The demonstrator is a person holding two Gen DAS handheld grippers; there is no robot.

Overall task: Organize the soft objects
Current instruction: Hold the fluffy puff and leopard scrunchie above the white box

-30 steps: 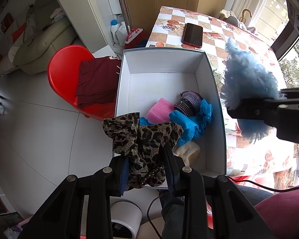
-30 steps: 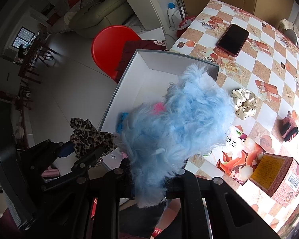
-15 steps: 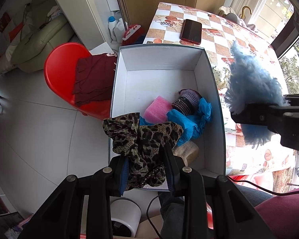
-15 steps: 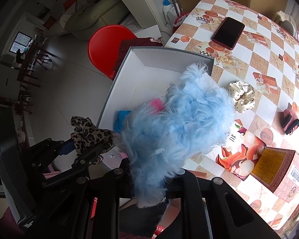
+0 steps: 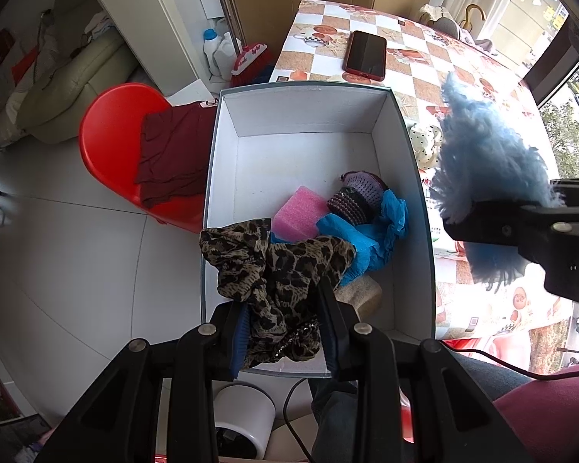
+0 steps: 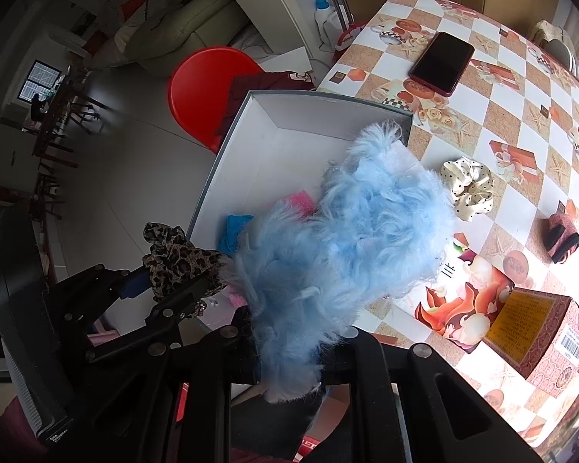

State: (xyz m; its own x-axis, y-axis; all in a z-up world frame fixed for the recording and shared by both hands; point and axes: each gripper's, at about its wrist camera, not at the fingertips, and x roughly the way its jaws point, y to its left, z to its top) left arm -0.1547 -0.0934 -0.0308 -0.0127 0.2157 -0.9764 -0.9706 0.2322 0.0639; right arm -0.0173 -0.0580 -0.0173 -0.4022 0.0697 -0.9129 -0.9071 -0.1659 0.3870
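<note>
Our left gripper (image 5: 283,320) pinches the leopard cloth (image 5: 278,266) – box (image 5: 413,177) floor lies at twelve o'clock; right gripper (image 6: 289,351) clamps the blue fluff (image 6: 343,247).

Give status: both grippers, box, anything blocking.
Left gripper shut on leopard cloth, over box near edge. Right gripper shut on blue fluff, above box's table side. Box far half bare; nothing blocking.

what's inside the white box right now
In the white box: a pink sponge, a knitted purple piece, blue cloth and a beige thing, partly hidden by the leopard scarf in the left gripper.
</note>
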